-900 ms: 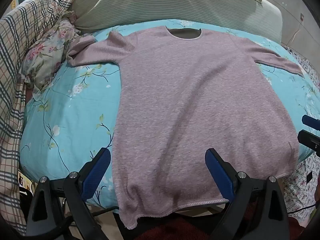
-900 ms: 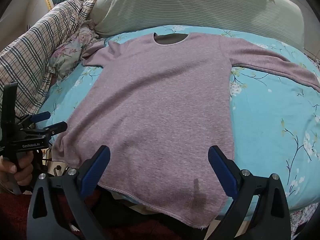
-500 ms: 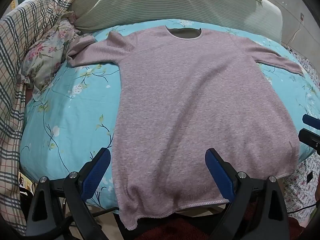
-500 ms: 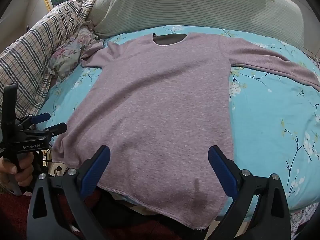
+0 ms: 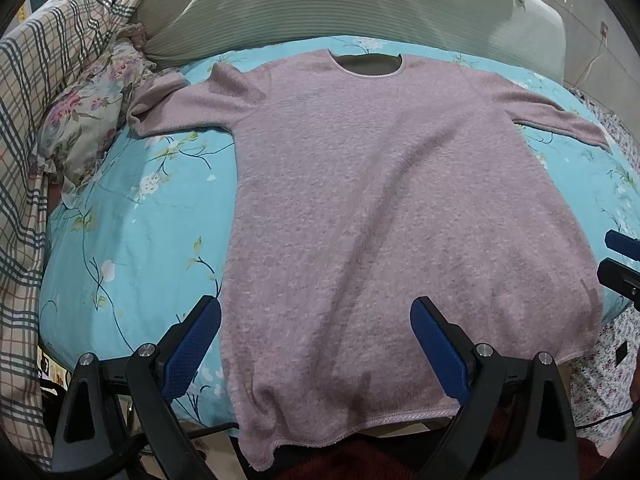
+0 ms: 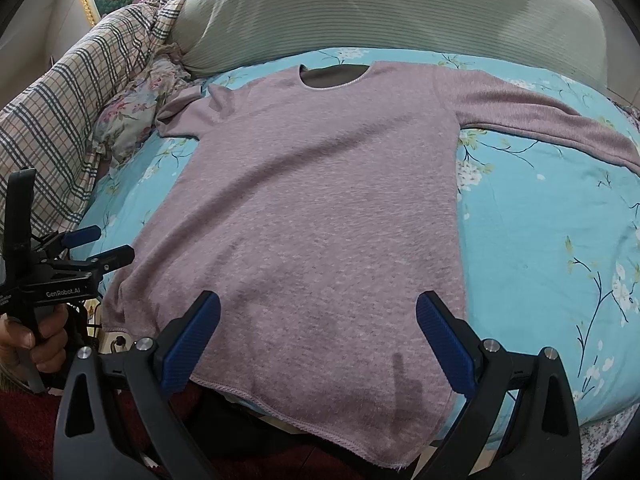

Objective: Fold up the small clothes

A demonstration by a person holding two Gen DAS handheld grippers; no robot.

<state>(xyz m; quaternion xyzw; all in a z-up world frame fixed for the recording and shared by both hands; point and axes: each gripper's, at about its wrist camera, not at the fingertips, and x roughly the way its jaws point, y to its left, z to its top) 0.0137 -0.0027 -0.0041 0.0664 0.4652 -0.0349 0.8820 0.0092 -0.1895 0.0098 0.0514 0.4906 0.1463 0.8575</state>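
A pink long-sleeved knit top (image 5: 380, 208) lies flat, face up, on the turquoise floral bedsheet (image 5: 132, 240), neck hole at the far side, hem hanging over the near bed edge. It also shows in the right wrist view (image 6: 320, 216). My left gripper (image 5: 316, 344) is open and empty, hovering over the hem's left half. My right gripper (image 6: 318, 344) is open and empty, over the hem's right half. The left gripper also shows at the left edge of the right wrist view (image 6: 100, 246). The right gripper's tips show at the right edge of the left wrist view (image 5: 620, 256).
A grey-green striped pillow (image 6: 380, 12) lies behind the top. A plaid blanket (image 5: 32, 120) and a floral cloth (image 5: 88, 120) are bunched at the left. The left sleeve (image 5: 176, 104) is partly folded; the right sleeve (image 6: 540, 116) stretches out right.
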